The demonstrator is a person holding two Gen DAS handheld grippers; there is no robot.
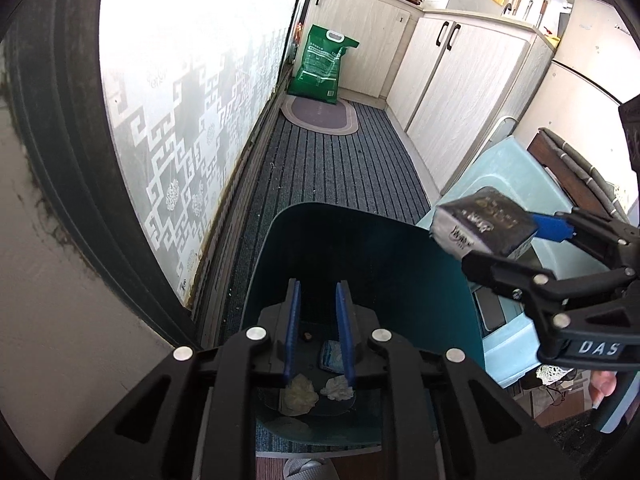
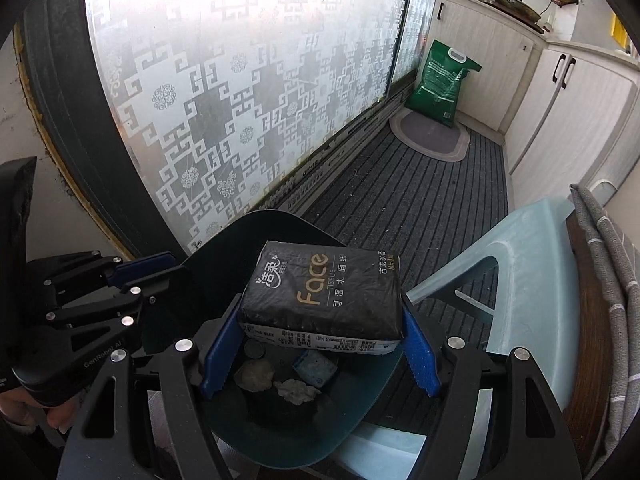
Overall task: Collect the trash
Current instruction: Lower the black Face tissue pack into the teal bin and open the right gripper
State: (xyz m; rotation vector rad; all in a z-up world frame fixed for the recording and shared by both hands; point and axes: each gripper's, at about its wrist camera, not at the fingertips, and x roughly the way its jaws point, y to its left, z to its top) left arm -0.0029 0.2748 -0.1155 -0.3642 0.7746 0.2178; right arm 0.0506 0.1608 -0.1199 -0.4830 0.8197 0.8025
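A dark teal trash bin (image 1: 360, 240) (image 2: 280, 436) stands on the floor below both grippers. Inside lie crumpled tissues (image 1: 298, 394) (image 2: 254, 376) and a small blue packet (image 1: 330, 356) (image 2: 316, 366). My right gripper (image 2: 316, 332) is shut on a black pack of Face tissues (image 2: 324, 296) and holds it over the bin's mouth. The pack also shows in the left wrist view (image 1: 480, 224). My left gripper (image 1: 318, 312) is over the bin, its blue fingers a narrow gap apart with nothing between them. It also shows in the right wrist view (image 2: 156, 268).
A pale blue plastic chair (image 2: 532, 280) (image 1: 508, 176) stands right of the bin. A frosted patterned sliding door (image 2: 240, 100) runs along the left. A striped grey mat (image 1: 332, 168) covers the floor, with a green sack (image 1: 322, 64) and white cabinets (image 1: 460, 80) at the far end.
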